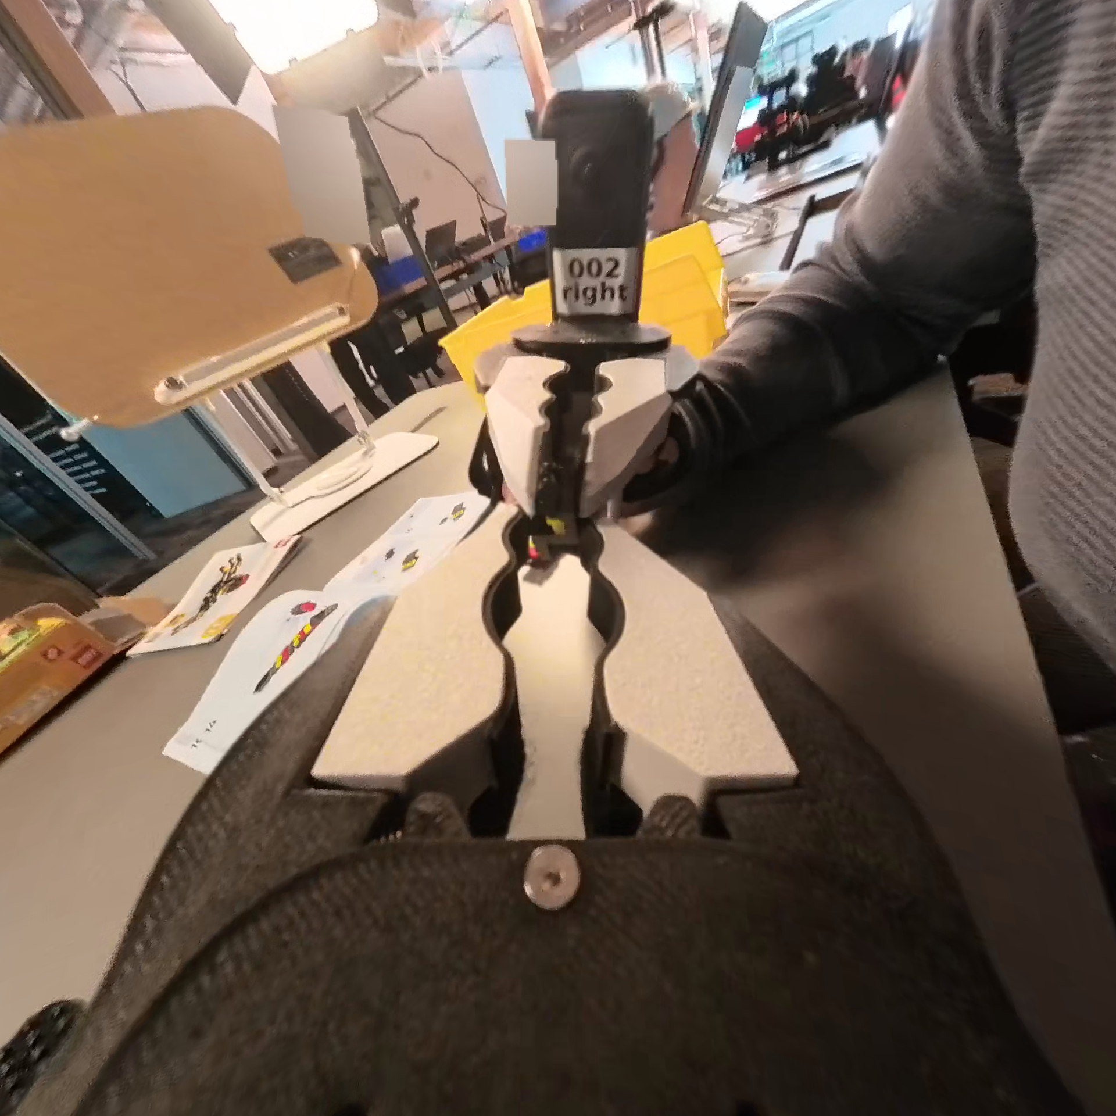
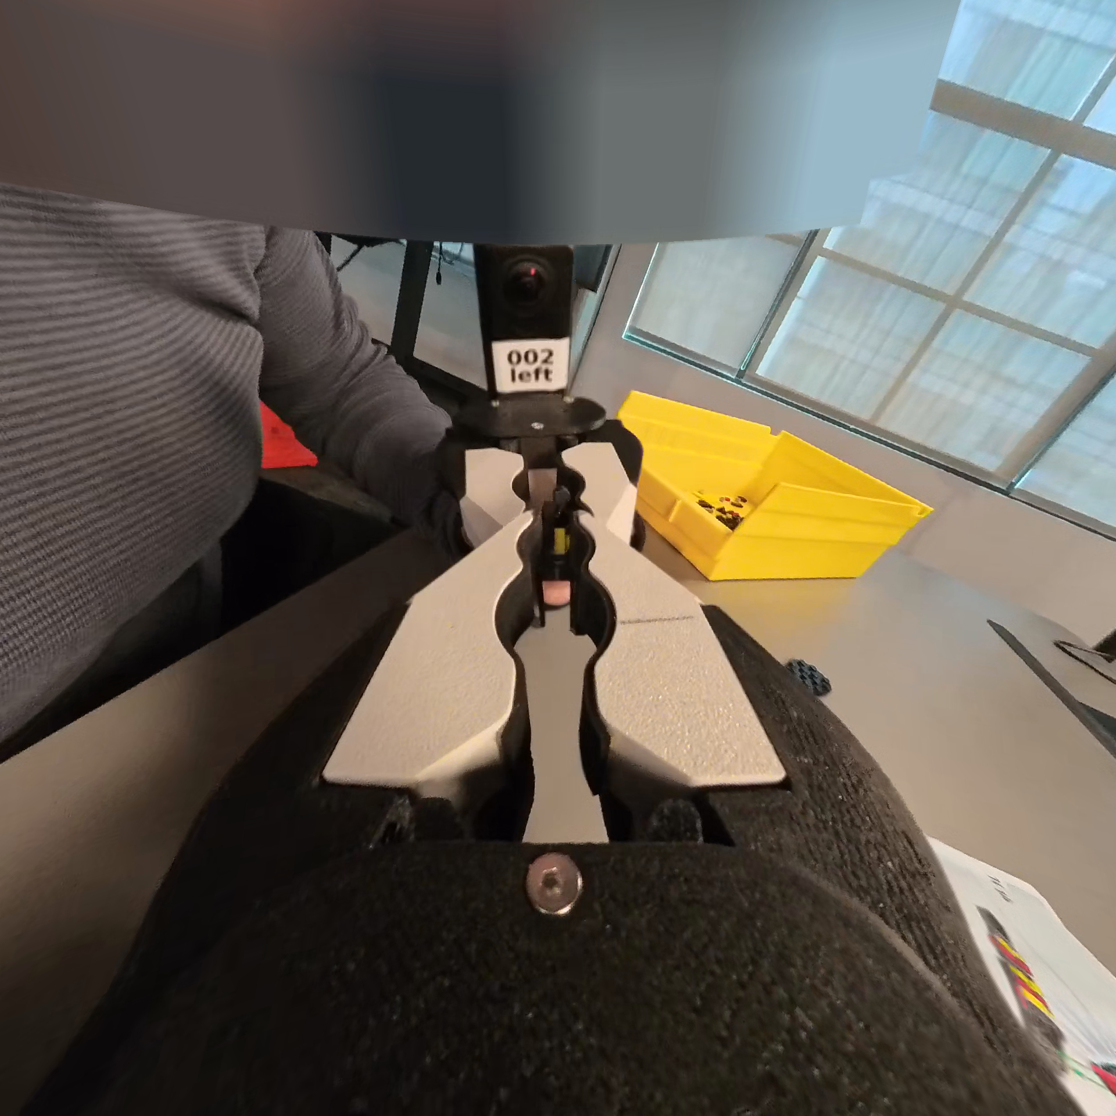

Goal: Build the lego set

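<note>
A small lego assembly (image 1: 546, 539) of black pieces with yellow and red bits is held in the air between my two grippers, which face each other tip to tip. My left gripper (image 1: 552, 534) is shut on its near end in the left wrist view. My right gripper (image 1: 558, 504) is shut on the far end there. In the right wrist view my right gripper (image 2: 557, 534) grips the assembly (image 2: 560, 543), and the left gripper (image 2: 558, 492) holds it from the far side. Most of the assembly is hidden between the fingers.
A yellow bin (image 2: 779, 519) with several small pieces stands on the grey table (image 2: 906, 694). Open instruction sheets (image 1: 290, 640), a lego box (image 1: 42, 664) and a wooden board on a stand (image 1: 151, 259) are to the left. A black piece (image 2: 809, 676) lies loose. A grey sleeve (image 1: 875, 272) is close. Left and right tips are no more than a few centimetres apart.
</note>
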A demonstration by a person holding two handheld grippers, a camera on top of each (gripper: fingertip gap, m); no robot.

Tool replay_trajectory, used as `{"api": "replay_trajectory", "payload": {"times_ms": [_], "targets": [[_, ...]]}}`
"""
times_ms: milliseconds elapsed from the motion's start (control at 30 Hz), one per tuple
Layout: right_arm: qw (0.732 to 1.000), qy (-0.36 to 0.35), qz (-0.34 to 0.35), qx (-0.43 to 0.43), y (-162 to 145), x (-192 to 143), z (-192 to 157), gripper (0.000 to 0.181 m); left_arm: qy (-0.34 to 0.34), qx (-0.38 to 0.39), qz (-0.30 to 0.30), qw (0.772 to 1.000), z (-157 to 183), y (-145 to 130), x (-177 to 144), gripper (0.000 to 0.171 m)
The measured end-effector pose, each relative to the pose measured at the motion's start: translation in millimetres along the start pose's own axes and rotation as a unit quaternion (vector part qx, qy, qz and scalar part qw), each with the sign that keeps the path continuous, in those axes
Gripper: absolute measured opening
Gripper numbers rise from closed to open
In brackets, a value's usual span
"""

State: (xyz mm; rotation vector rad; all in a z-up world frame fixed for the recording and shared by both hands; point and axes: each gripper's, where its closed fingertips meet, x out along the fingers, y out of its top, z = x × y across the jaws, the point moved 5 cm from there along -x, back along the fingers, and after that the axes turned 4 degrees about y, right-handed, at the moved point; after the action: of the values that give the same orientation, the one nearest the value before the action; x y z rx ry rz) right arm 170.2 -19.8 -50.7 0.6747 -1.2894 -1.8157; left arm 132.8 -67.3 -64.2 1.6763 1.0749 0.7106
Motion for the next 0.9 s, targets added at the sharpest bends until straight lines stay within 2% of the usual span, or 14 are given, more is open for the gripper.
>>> {"api": "replay_trajectory", "payload": {"times_ms": [233,467,700,867,900], "targets": [[0.995,0.01,-0.092,-0.031,-18.3,-3.3,0.6,0.006,0.031,0.073,-0.105,0.991,-1.1,-18.6,3.8,0.015],[0.979,0.026,-0.195,-0.056,-33.9,-3.8,-1.2,0.005,0.014,0.069,-0.184,0.98,1.1,-39.9,8.4,0.015],[0.97,0.033,-0.228,-0.073,-37.9,-3.2,-4.0,0.003,0.006,0.08,-0.208,0.975,4.2,-45.5,10.0,0.015],[0.976,0.0,-0.195,-0.096,-37.1,-2.3,-0.5,0.006,0.027,0.085,-0.201,0.975,-1.4,-44.4,8.3,0.015],[0.977,-0.004,-0.193,-0.096,-36.7,-1.9,-0.2,0.014,0.038,0.095,-0.211,0.972,-3.4,-46.5,8.1,0.015]]}}
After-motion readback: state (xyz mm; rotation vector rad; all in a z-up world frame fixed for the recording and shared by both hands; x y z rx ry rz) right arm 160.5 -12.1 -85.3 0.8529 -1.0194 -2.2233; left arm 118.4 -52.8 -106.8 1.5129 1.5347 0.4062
